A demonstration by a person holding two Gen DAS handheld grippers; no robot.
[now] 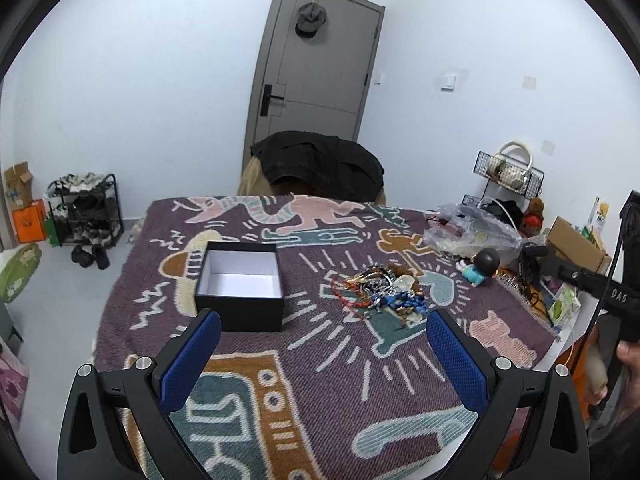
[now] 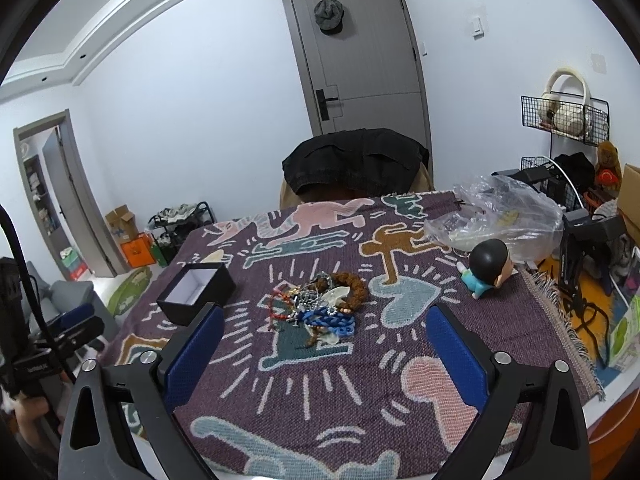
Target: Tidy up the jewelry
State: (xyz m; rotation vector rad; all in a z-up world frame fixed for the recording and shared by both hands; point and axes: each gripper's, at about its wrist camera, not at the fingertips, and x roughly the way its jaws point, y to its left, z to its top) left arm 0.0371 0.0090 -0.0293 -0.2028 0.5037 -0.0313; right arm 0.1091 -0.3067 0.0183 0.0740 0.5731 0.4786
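Note:
A tangled pile of jewelry (image 1: 384, 290) with red, blue, silver and brown beads lies on the patterned blanket (image 1: 320, 360); it also shows in the right wrist view (image 2: 326, 306). An open black box (image 1: 240, 284) with a white inside stands to its left, also in the right wrist view (image 2: 196, 292). My left gripper (image 1: 324, 344) is open and empty, held above the blanket short of the box and the pile. My right gripper (image 2: 326, 340) is open and empty, just short of the pile.
A crumpled clear plastic bag (image 2: 500, 220) and a small black-haired figurine (image 2: 486, 270) lie at the right back of the blanket. A chair with a black jacket (image 2: 356, 164) stands behind the table. Cables and boxes (image 2: 592, 280) crowd the right edge.

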